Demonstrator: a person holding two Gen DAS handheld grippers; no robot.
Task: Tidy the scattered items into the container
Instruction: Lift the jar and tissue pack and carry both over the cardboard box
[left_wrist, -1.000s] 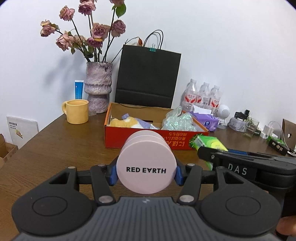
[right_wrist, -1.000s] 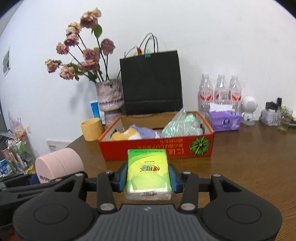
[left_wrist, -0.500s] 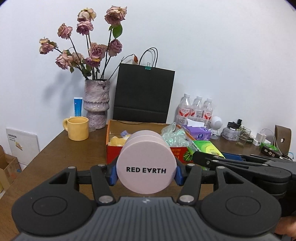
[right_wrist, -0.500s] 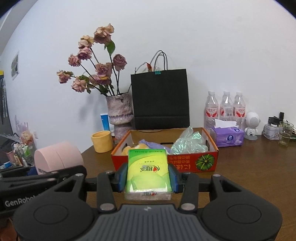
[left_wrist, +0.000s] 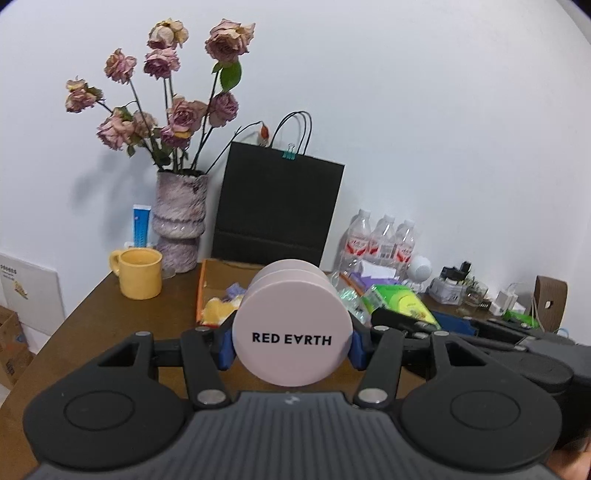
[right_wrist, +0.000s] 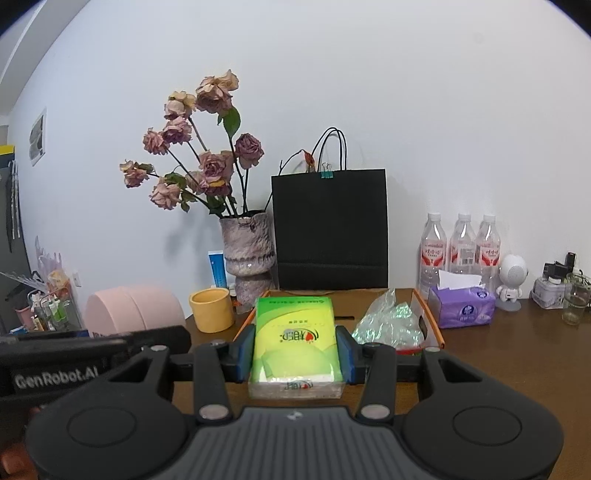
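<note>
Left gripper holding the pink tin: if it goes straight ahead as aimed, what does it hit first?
Probably the box: the left gripper points slightly down at its open top, just behind the tin. Depth is unclear; it might clear the near wall.

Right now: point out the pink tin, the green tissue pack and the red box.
pink tin (left_wrist: 291, 338): left wrist view, on its lettered flat end.
green tissue pack (right_wrist: 294, 338): right wrist view, on its top face.
red box (right_wrist: 428, 321): right wrist view, on its right wall.

plain white wall (right_wrist: 406, 92) behind a brown wooden table (right_wrist: 517, 362)
even, soft light; faint flower shadows on the wall.
</note>
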